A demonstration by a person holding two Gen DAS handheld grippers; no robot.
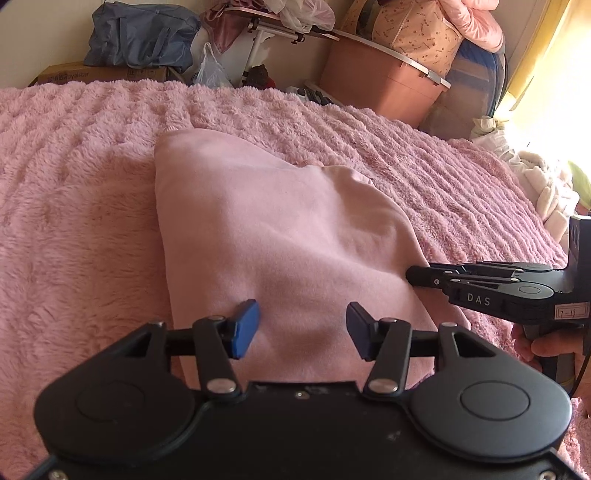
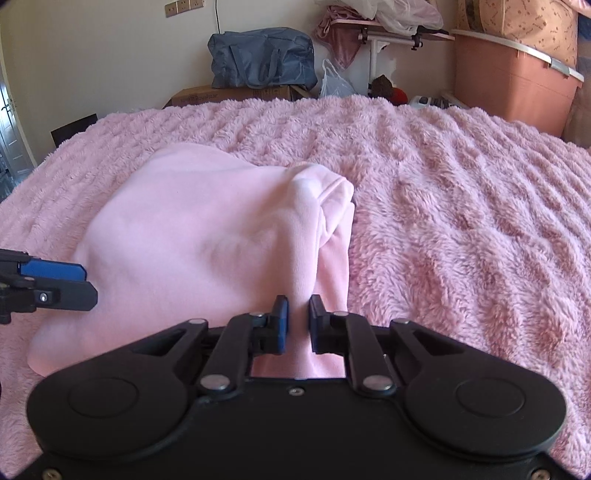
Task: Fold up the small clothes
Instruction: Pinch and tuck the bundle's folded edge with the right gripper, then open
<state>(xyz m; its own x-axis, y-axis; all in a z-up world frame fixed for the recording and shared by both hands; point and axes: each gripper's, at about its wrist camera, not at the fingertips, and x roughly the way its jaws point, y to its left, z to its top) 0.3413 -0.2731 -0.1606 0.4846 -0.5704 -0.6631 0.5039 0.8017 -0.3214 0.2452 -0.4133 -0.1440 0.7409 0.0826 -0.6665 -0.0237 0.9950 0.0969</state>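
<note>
A pale pink garment point(image 1: 280, 236) lies folded on the fluffy pink blanket point(image 1: 74, 192). My left gripper point(image 1: 301, 325) hovers over its near edge, open, with cloth below the gap and both blue pads clear of it. In the right wrist view my right gripper point(image 2: 298, 319) is shut on a raised ridge of the pink garment point(image 2: 192, 236) at its near right side. The cloth stretches up from a bunched fold at the far right corner. The right gripper point(image 1: 417, 277) shows in the left wrist view at the garment's right edge. The left gripper point(image 2: 83, 282) shows at the left of the right wrist view.
The blanket point(image 2: 461, 221) covers the whole bed. Beyond the far edge stand a blue bag point(image 2: 262, 59) on a cardboard box point(image 2: 229, 96), a white plastic bag point(image 2: 334, 83), a small folding table point(image 2: 388, 33) and a pink storage bin point(image 2: 513, 77). White fabric point(image 1: 543, 184) lies at the right.
</note>
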